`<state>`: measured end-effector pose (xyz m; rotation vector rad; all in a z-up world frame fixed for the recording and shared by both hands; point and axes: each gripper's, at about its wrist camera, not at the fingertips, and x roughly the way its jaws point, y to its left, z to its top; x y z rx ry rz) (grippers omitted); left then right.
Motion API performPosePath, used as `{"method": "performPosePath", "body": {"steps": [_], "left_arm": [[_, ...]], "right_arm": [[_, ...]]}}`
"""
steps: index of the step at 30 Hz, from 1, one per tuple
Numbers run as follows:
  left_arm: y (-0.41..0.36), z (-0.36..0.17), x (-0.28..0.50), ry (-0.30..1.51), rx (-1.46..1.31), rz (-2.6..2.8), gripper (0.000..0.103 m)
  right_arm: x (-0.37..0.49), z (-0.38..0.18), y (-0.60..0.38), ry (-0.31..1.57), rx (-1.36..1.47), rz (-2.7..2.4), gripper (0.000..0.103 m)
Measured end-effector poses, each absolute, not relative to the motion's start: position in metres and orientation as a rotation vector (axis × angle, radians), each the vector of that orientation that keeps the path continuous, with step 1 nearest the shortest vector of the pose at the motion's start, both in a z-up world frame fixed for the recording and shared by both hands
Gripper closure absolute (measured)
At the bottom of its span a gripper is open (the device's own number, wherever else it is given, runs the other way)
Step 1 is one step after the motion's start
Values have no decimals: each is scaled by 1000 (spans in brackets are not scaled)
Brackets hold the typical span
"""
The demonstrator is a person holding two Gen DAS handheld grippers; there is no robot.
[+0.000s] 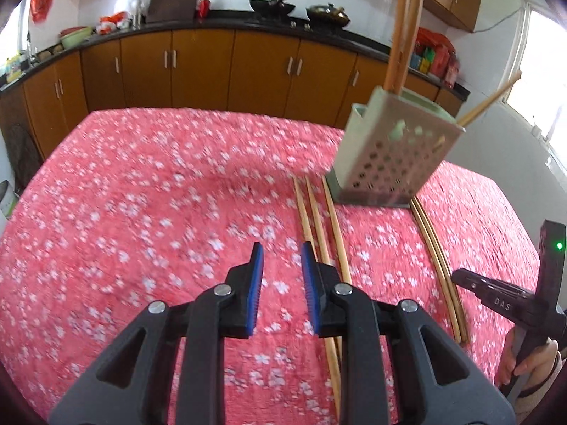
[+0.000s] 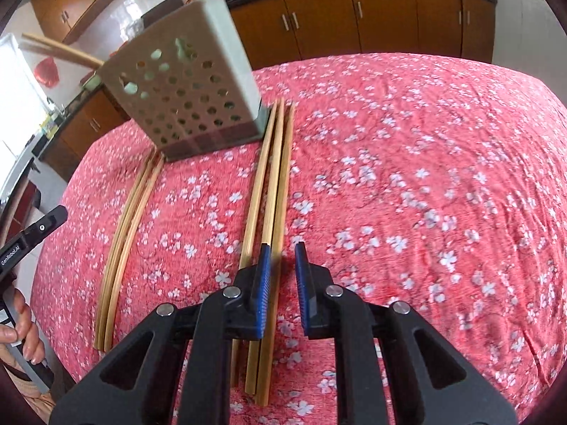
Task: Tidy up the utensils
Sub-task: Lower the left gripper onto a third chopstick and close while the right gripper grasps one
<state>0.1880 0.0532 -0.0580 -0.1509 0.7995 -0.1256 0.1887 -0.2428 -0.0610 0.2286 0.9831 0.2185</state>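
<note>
A perforated pale green utensil holder [image 1: 386,156] [image 2: 184,95] stands on the red floral tablecloth with a few chopsticks [image 1: 404,24] sticking out of it. Two groups of loose wooden chopsticks lie in front of it: one group [image 1: 319,226] [image 2: 269,191] and another [image 1: 439,262] [image 2: 124,226] on the other side. My left gripper [image 1: 281,265] is open and empty, just left of the first group. My right gripper [image 2: 283,265] is open and empty, over the near ends of that same group. The other gripper shows at each view's edge [image 1: 496,294] [image 2: 32,237].
The table [image 1: 141,212] [image 2: 425,177] is covered by the red cloth with white blossoms. Brown kitchen cabinets [image 1: 212,71] and a black counter with woks [image 1: 273,7] and bowls run behind it. A window [image 1: 538,81] is at the right.
</note>
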Motion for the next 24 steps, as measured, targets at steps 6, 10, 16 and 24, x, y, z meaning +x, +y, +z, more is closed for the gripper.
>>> {"method": "performPosePath", "body": {"steps": [6, 10, 16, 24], "left_arm": [[44, -70, 191, 845, -146, -166, 80], [36, -78, 191, 871, -142, -195, 80], [22, -89, 188, 899, -113, -246, 85], [16, -105, 193, 943, -89, -227, 90]], "right_arm": [[199, -65, -235, 980, 130, 139, 93], [203, -67, -236, 984, 144, 129, 93], [201, -68, -257, 964, 175, 60, 95], [203, -68, -259, 958, 185, 72, 95]]}}
